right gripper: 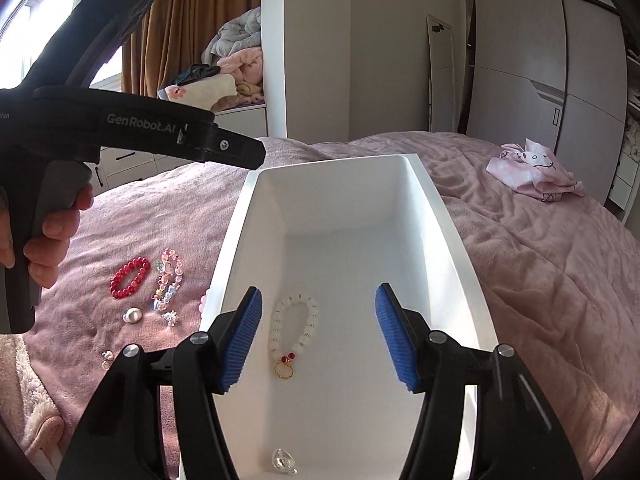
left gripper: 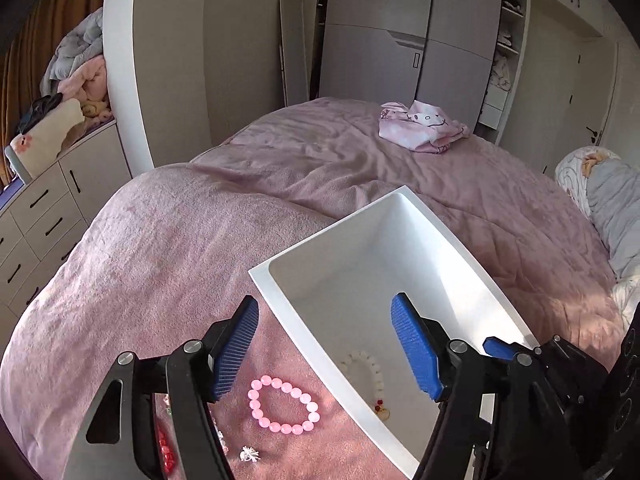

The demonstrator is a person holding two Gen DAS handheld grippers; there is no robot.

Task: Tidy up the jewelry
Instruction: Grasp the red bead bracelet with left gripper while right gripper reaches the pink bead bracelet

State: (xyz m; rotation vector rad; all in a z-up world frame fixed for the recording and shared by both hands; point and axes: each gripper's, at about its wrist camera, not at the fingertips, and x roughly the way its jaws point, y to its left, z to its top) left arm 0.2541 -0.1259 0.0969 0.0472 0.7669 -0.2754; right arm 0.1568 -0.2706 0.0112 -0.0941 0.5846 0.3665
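Note:
A white rectangular box (left gripper: 360, 256) sits on a pink bedspread (left gripper: 192, 240). Inside it lie a white bead bracelet (right gripper: 294, 332) with red beads and a gold ring, and a clear charm (right gripper: 284, 460). My right gripper (right gripper: 320, 340) hangs open above the white bracelet, holding nothing. My left gripper (left gripper: 326, 348) is open over the box's left rim, also holding nothing. Just left of the box, a pink bead bracelet (left gripper: 284, 406) lies on the bedspread. A red bracelet (right gripper: 130, 278), a multicoloured bracelet (right gripper: 168, 284), a silver bead (right gripper: 133, 315) and small charms lie further left.
A person's hand (right gripper: 44, 240) grips the black handle (right gripper: 140, 128) of the left tool. A folded pink cloth (left gripper: 424, 126) lies at the far side of the bed. Drawers (left gripper: 44, 216) stand to the left, with wardrobes (left gripper: 400, 40) and a leaning mirror (left gripper: 294, 40) behind.

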